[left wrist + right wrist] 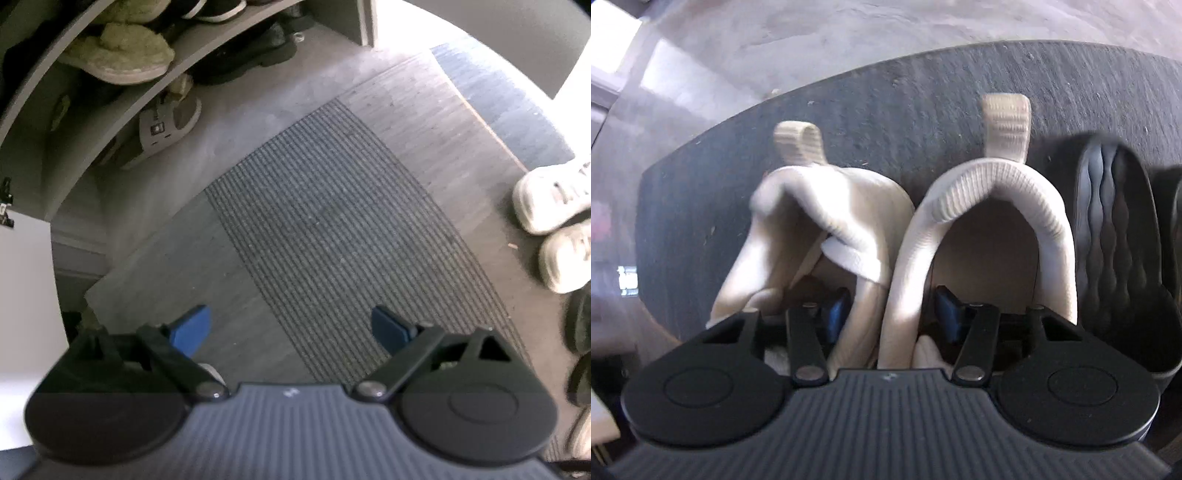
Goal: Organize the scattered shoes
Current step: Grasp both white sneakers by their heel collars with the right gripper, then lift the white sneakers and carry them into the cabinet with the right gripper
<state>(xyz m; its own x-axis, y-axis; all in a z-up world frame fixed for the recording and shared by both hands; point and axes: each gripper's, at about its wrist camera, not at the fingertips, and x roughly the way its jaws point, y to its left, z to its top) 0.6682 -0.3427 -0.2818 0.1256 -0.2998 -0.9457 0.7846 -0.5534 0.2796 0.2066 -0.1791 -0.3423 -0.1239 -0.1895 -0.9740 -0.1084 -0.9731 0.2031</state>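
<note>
Over the ribbed doormat, left tongs hang spread, empty. Right tongs pinch both cream sneakers' adjoining collars; black sandal at three o'clock.

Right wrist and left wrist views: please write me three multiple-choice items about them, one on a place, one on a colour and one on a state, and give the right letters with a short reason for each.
1. Where do the fingers of the right hand-held gripper stand?
A. On the bare floor. B. One inside each of the two cream sneakers. C. Around a slipper.
2. What colour is the shoe to the right of those sneakers?
A. Black. B. Red. C. Yellow.
3. In what state is the left hand-held gripper?
A. Shut on a sandal. B. Shut on a boot. C. Open, holding nothing.

Key: B, one finger shows in each shoe opening; A, it is dark all over; C, only the ribbed mat shows between its jaws.
</note>
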